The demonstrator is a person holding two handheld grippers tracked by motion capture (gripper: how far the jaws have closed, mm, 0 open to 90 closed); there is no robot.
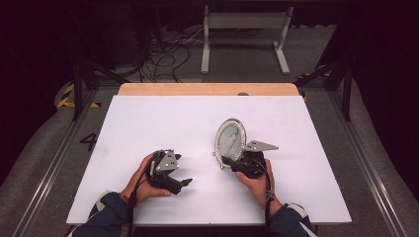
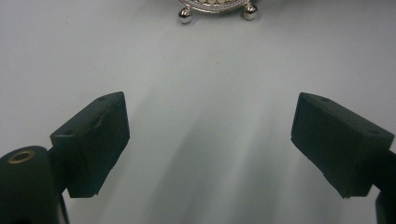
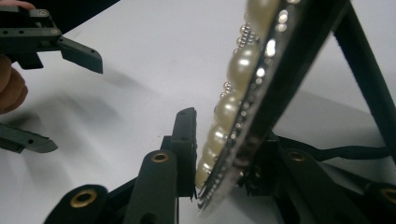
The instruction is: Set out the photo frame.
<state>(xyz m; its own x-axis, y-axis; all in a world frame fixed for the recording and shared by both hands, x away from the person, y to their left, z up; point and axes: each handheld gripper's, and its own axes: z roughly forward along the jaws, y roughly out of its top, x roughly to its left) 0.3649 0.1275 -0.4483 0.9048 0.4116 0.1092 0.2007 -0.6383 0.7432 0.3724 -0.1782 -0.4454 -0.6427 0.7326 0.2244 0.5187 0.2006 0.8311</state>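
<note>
An oval picture frame [image 1: 230,139] rimmed with pearls stands upright on the white table, right of centre. My right gripper [image 1: 228,162] reaches its lower edge from the near side. In the right gripper view the jaws sit on either side of the pearl rim [image 3: 252,93], pads against it, so the right gripper [image 3: 224,158] is shut on the frame. The frame's black back strut [image 3: 364,70] leans behind. My left gripper [image 1: 185,183] rests low on the table at the left, open and holding nothing [image 2: 210,144], pointing toward the frame's ball feet [image 2: 215,7]. The left gripper [image 3: 56,98] also appears in the right gripper view.
A white sheet [image 1: 148,123] covers the table, with a strip of bare wood [image 1: 207,89] along the far edge. Beyond the table lie floor cables [image 1: 163,59] and a white metal stand [image 1: 244,22]. Dark rails run down both sides.
</note>
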